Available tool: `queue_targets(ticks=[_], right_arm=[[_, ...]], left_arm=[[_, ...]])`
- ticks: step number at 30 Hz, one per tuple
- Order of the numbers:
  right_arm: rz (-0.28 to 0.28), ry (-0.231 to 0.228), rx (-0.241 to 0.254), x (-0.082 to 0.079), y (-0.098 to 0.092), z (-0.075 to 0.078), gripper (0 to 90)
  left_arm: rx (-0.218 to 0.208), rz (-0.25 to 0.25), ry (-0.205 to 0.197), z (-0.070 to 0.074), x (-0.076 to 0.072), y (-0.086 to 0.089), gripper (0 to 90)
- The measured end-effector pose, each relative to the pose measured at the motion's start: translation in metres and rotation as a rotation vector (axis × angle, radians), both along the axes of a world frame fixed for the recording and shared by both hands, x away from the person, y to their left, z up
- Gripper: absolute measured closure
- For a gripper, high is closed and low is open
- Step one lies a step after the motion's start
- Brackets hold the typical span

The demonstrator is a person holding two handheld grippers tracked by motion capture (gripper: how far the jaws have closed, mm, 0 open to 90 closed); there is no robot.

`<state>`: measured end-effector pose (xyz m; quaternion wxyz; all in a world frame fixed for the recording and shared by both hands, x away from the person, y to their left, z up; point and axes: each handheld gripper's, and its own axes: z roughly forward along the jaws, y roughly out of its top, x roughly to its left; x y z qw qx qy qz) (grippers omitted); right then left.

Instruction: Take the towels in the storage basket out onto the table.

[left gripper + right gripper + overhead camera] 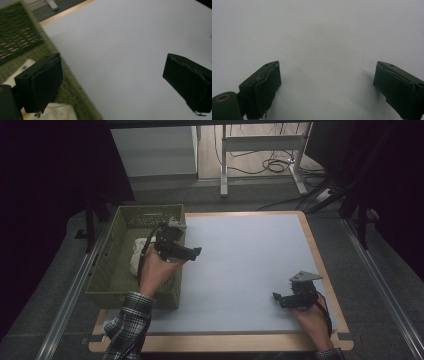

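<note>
Left claw [192, 254] is hovering over the basket's [111, 270] bench-side rim, jaws wide apart and gripping nothing. White cloth [136, 254] is lying inside the basket, just beside that claw on the side away from the bench [240, 260]; in the left gripper view the cloth [57, 112] is peeking out behind one jaw, with the basket [17, 30] wall beyond it. Right claw [276, 298] is sitting low over the bench, well apart from the basket, jaws apart too, nothing between them. Bench surface between the basket and the right claw is lying bare. Desk legs and cables are sitting on the floor beyond the basket.
</note>
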<state>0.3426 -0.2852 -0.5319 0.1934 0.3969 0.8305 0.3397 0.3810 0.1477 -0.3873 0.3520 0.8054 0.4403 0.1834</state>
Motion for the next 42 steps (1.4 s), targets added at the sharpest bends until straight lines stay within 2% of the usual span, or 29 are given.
queue_targets(ticks=[3, 11, 17, 21, 23, 28, 34, 36, 42], right_arm=[[0.0, 0.0, 0.0, 0.0, 0.0, 0.0, 7.8], [-0.001, 0.001, 0.0, 0.0, 0.0, 0.0, 7.8], [0.0, 0.001, 0.0, 0.0, 0.0, 0.0, 7.9], [-0.001, 0.001, 0.0, 0.0, 0.0, 0.0, 7.8], [0.0, 0.001, 0.0, 0.0, 0.0, 0.0, 7.8], [0.0, 0.001, 0.001, 0.0, 0.0, 0.0, 7.8], [0.0, 0.001, 0.001, 0.0, 0.0, 0.0, 7.8], [-0.001, 0.002, 0.001, 0.0, 0.0, 0.0, 7.8], [-0.001, 0.001, 0.001, 0.0, 0.0, 0.0, 7.8]], left_arm=[[0.025, 0.034, -0.009, 0.002, 0.002, 0.019, 3.7], [0.04, 0.132, -0.018, -0.005, 0.011, 0.064, 3.7], [0.047, 0.185, -0.004, -0.014, 0.024, 0.091, 2.0], [0.052, 0.197, 0.017, -0.024, 0.033, 0.104, 1.2], [0.041, 0.196, 0.043, -0.033, 0.038, 0.11, 1.2], [0.073, 0.195, 0.1, -0.053, 0.05, 0.116, 1.2], [0.1, 0.184, 0.196, -0.078, 0.061, 0.121, 0.8], [0.111, 0.18, 0.232, -0.084, 0.064, 0.122, 1.0], [0.173, 0.158, 0.289, -0.091, 0.072, 0.121, 3.3]])
